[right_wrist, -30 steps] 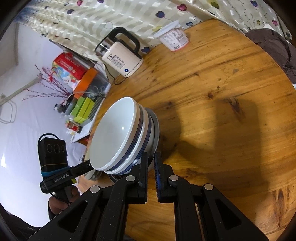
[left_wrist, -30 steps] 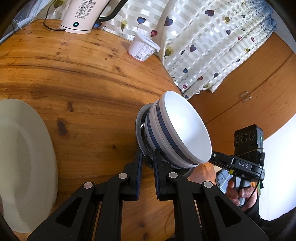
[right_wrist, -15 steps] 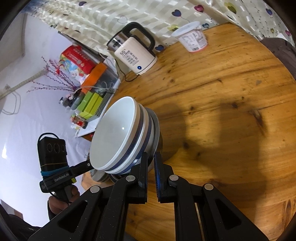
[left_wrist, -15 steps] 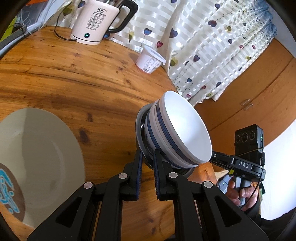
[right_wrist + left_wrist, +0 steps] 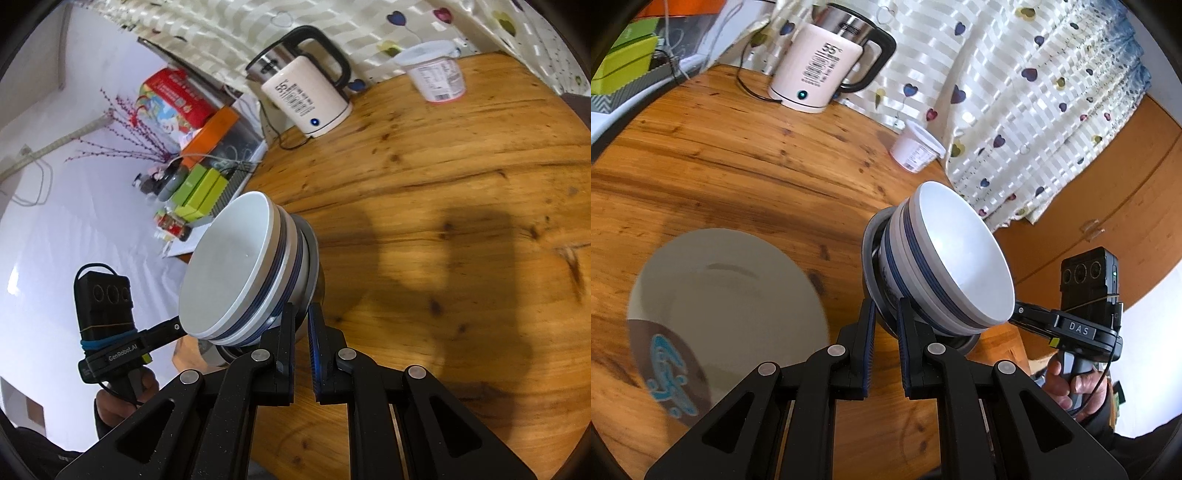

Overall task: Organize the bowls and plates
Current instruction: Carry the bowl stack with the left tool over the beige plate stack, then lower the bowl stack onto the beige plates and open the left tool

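White stacked bowls [image 5: 945,266], clamped at opposite rims by the left tongs [image 5: 885,314] and right tongs [image 5: 301,317], hang above the wooden surface [image 5: 738,177]; the plate [image 5: 727,295] lies lower left, on the left tongs' side.

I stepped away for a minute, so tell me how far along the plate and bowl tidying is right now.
Done: the bowls are nested into one stack of bowls. In hand: the left gripper and right gripper each clamp the rim of the stack's bottom metal bowl, carrying it tilted above the wooden table. Left: set the stack down; the plate lies by itself on the table.
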